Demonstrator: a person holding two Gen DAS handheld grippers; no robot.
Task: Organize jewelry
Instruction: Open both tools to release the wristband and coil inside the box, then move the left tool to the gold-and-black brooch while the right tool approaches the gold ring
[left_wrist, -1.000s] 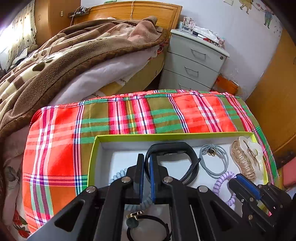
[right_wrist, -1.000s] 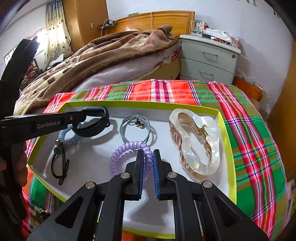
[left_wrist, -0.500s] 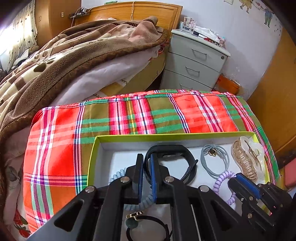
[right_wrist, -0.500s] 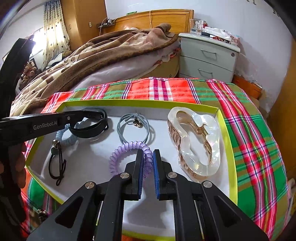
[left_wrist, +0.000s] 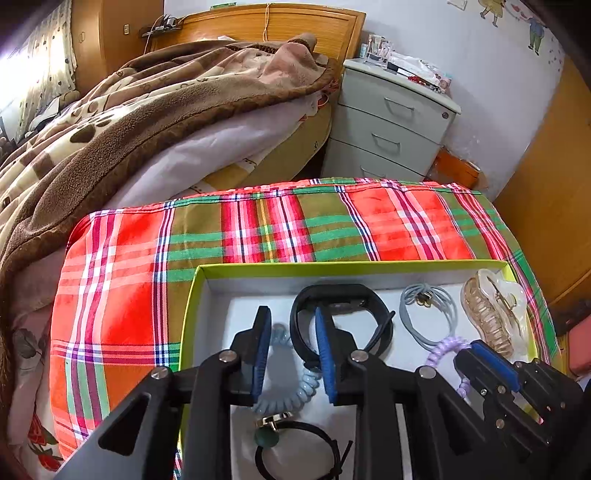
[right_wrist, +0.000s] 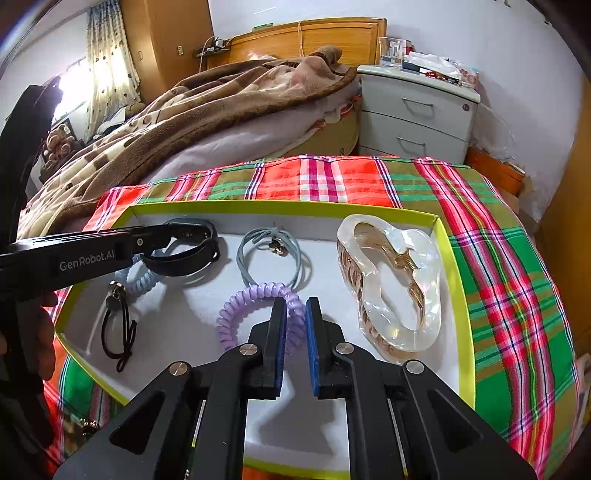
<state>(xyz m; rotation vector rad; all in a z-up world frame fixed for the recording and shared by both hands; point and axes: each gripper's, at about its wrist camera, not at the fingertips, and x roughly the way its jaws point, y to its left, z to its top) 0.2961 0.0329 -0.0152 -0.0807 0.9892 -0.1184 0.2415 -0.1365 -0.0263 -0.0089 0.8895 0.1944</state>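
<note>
Tray (right_wrist: 456, 280), white floor with yellow-green rim, sits on the plaid-covered surface (right_wrist: 369, 181); it fills the lower centre of both views.

Contents, all lying loose and not sorted into groups:
- black wristband (left_wrist: 341, 295), centre of left wrist view
- pale blue spiral hair tie (left_wrist: 295, 391) directly below it, overlapped by the band
- black elastic with green bead (left_wrist: 295, 454), bottom centre
- grey hair tie with small gold charm (right_wrist: 273, 254), upper middle of right wrist view
- lilac spiral hair tie (right_wrist: 243, 306)
- clear-and-gold claw clip (right_wrist: 391, 284), right side of tray

Left gripper (left_wrist: 291, 325): fingers spread, straddling the wristband's near edge; nothing pinched. Contact with the band cannot be confirmed from this angle.

Right gripper (right_wrist: 295, 314): fingers a narrow gap apart, tips over the lilac tie's rim; probably not gripping it.

Progress judgement: every visible piece is already in the tray; what remains looks like spacing and separating the overlapped band and blue tie.

Writing: "GenRobot.AI" in white on the left gripper's side, left of right wrist view.
</note>
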